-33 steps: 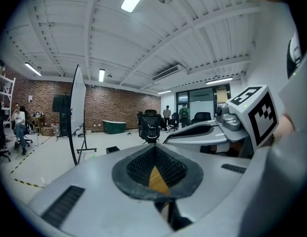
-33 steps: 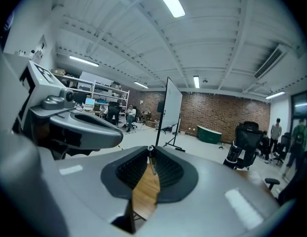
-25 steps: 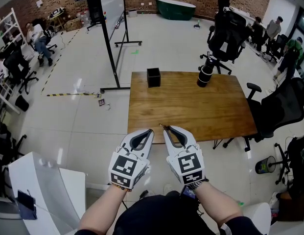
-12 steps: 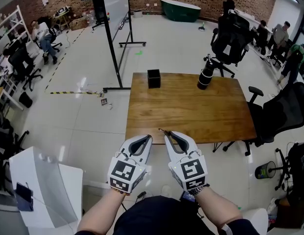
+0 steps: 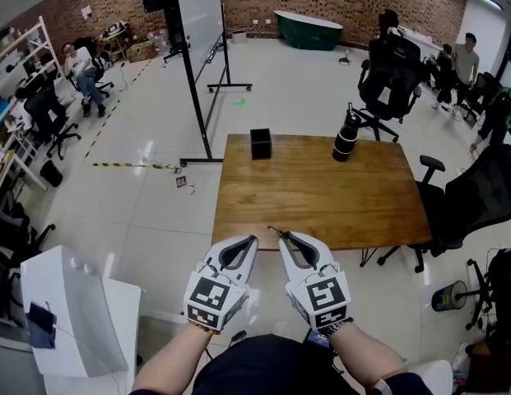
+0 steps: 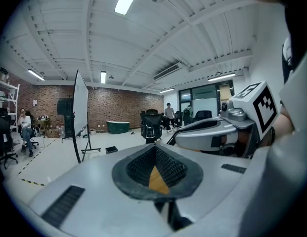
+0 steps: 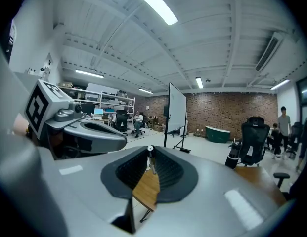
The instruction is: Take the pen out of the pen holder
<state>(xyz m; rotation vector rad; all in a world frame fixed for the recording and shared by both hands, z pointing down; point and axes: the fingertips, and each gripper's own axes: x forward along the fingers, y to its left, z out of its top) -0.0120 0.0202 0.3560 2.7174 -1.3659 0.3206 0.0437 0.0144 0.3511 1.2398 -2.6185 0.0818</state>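
Now the pen (image 5: 273, 231) is sitting clamped in the tips of the right gripper (image 5: 281, 236), over the near edge of the wooden table (image 5: 321, 196). It is well apart from the black pen holder (image 5: 260, 142), which is standing at the far edge. The left gripper (image 5: 253, 239) is hovering just beside the right one, its jaws together on nothing.

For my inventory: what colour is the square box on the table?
The square box is black, clearest in the head view.

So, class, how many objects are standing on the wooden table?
2. A black pen holder stands near the table's far left corner; a black bottle stands towards the far right. The pen is held in the right hand-held gripper, not standing there.
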